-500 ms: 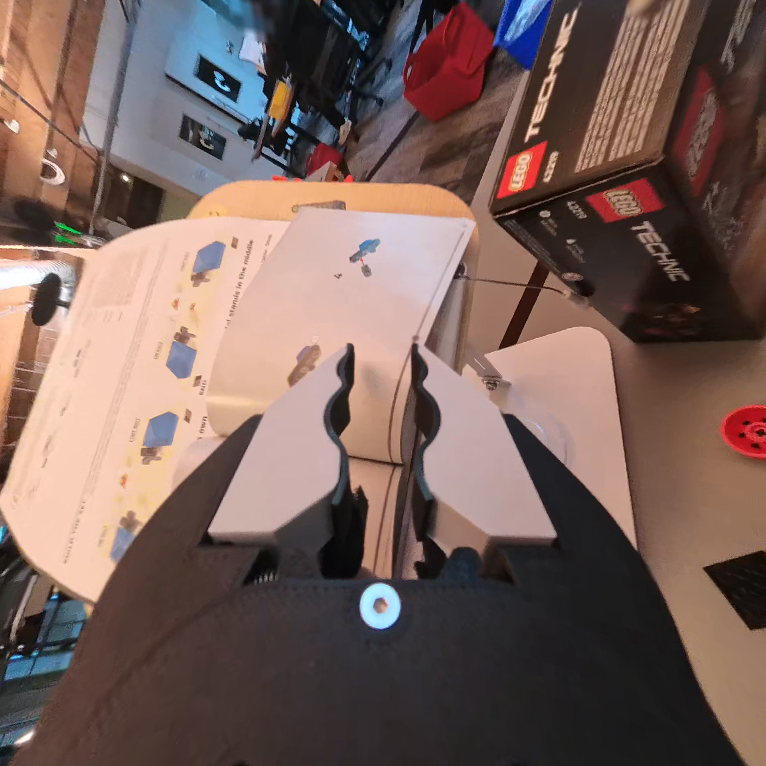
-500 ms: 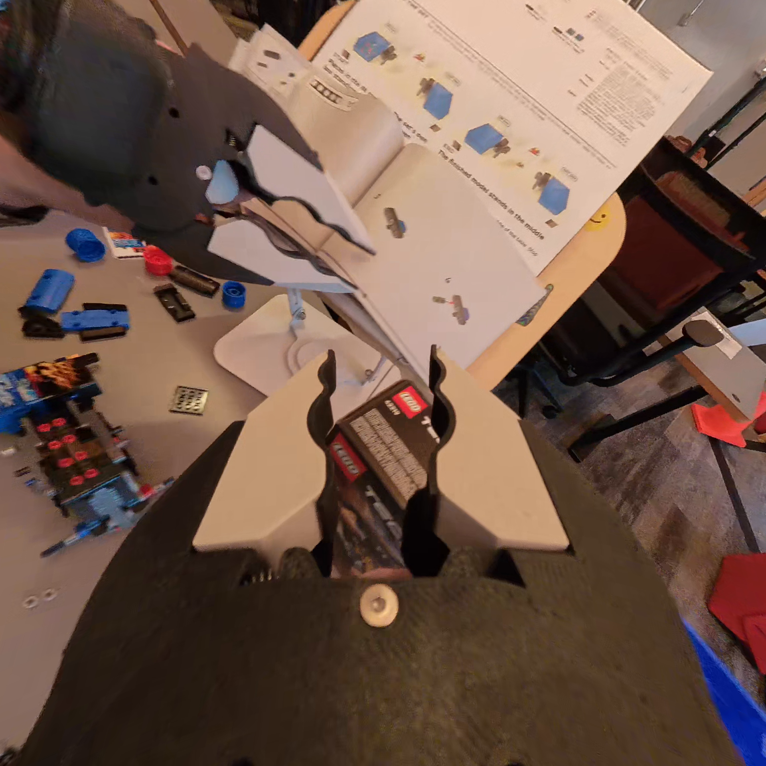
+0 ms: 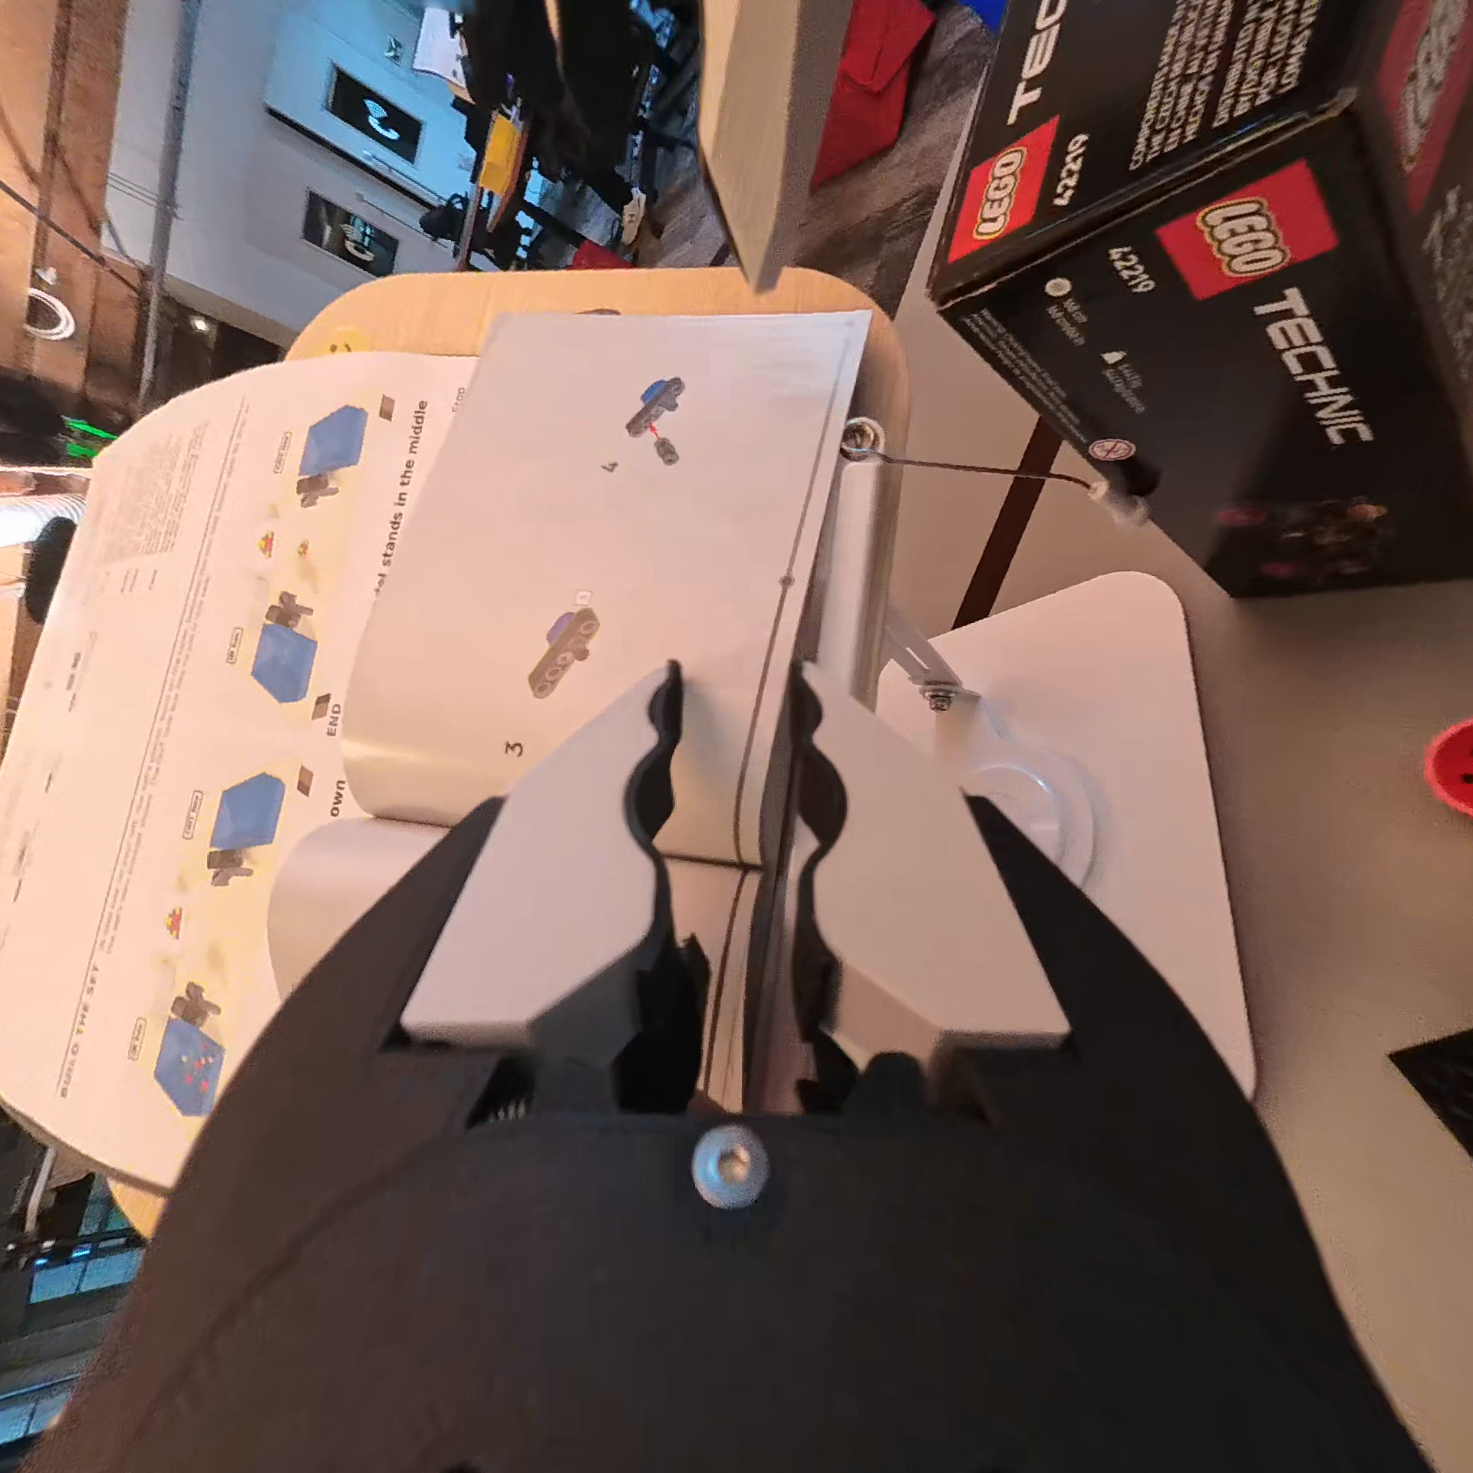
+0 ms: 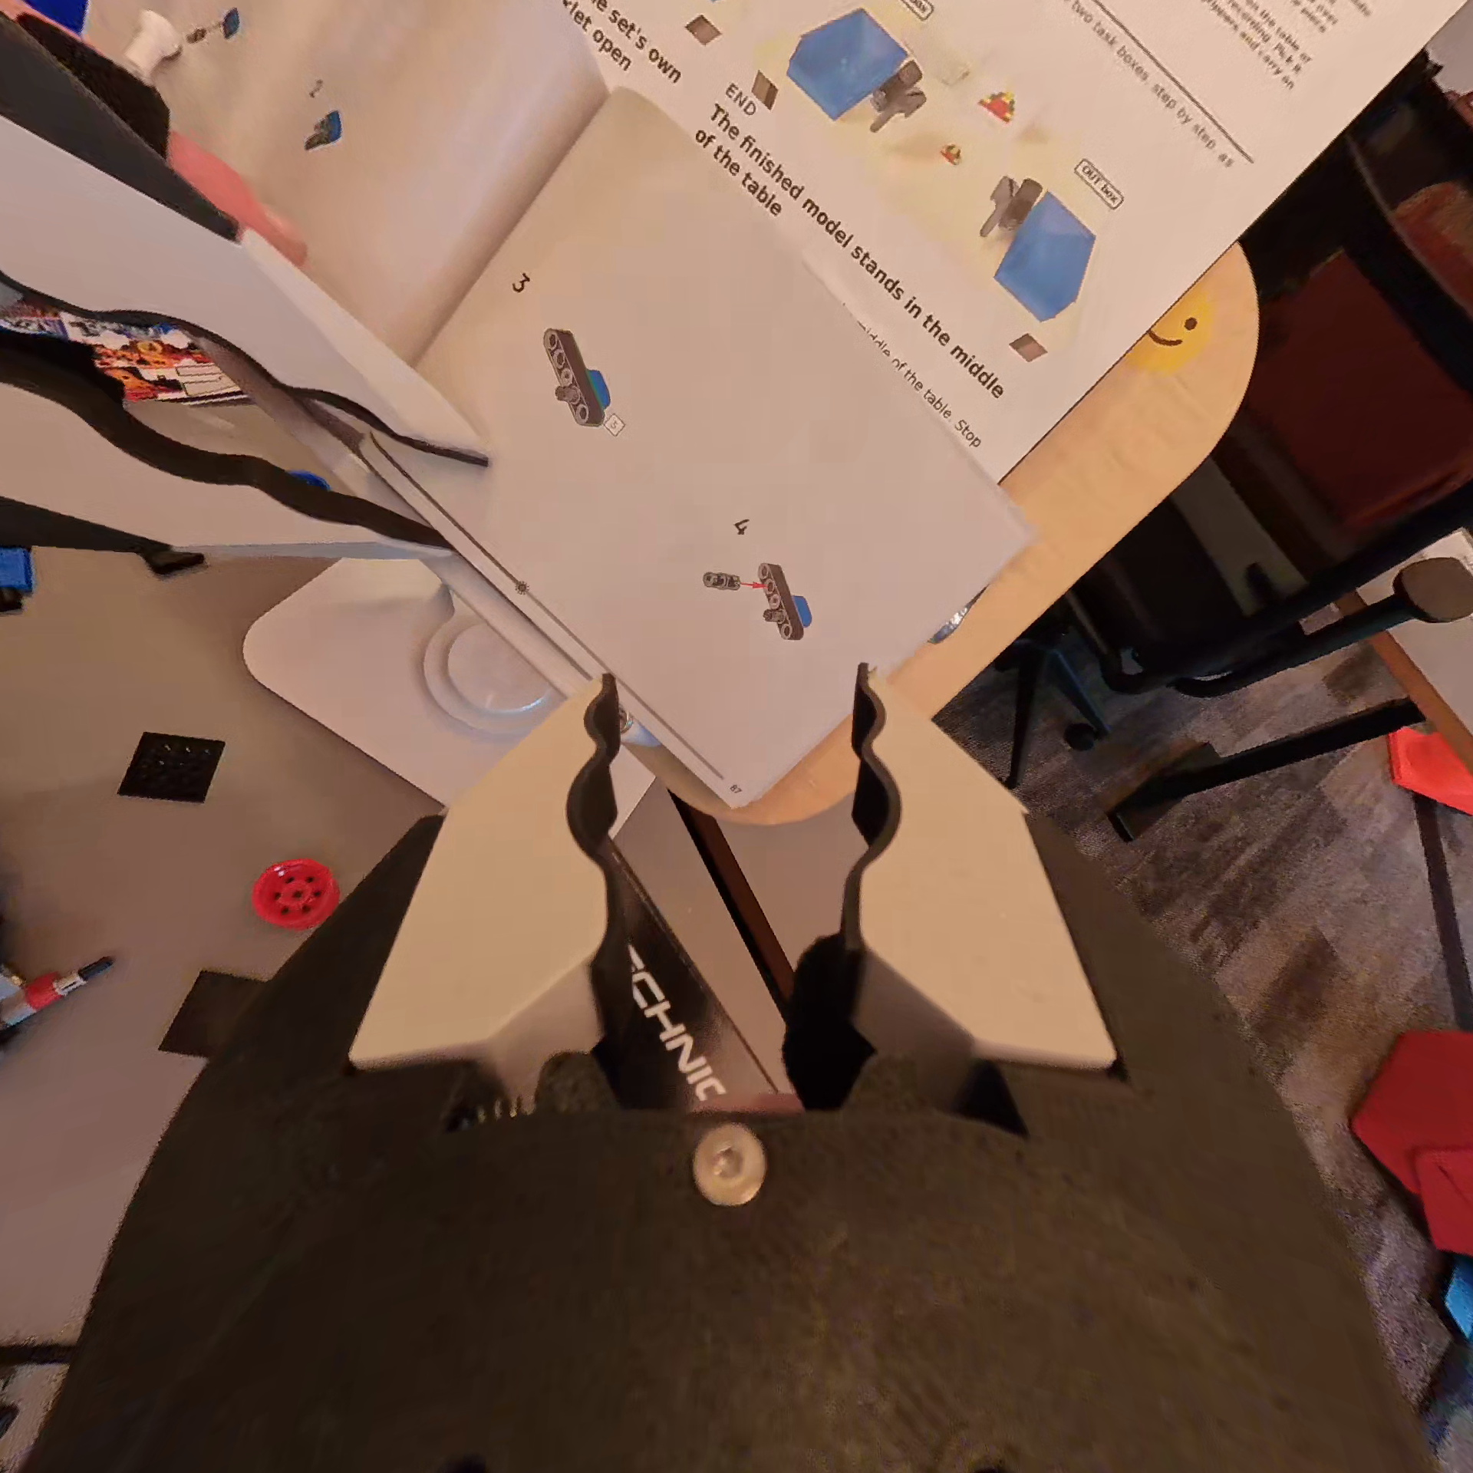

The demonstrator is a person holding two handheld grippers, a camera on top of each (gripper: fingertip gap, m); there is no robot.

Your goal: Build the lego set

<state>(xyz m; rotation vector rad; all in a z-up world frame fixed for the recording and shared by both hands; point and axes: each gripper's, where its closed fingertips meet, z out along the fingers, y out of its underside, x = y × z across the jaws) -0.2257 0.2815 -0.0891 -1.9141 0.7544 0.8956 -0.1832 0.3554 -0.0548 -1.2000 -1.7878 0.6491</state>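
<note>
The open instruction booklet (image 3: 638, 518) leans on a white stand (image 3: 1116, 757). My left gripper (image 3: 737, 669) has its jaws close together on the booklet's lower page edge, which runs between them. It also shows in the right wrist view (image 4: 466, 502), clamped over the same edge. My right gripper (image 4: 737, 681) is open and empty. It hovers over the black set box (image 4: 677, 1020) at the lower right corner of the booklet (image 4: 717, 438). One of its fingers (image 3: 757, 119) shows at the top of the left wrist view.
A large printed sheet (image 4: 996, 119) stands behind the booklet. A red wheel (image 4: 295, 893), a black plate (image 4: 171, 765) and a red-and-grey axle piece (image 4: 48, 988) lie on the grey table. The set box (image 3: 1196, 279) stands right of the stand. Chairs (image 4: 1275, 638) are past the table edge. The left tips stand about 20 cm off the red wheel (image 4: 295, 893).
My right gripper has moved in close to the booklet's lower corner and its jaws have opened wider. My left gripper keeps its hold on the booklet edge.
</note>
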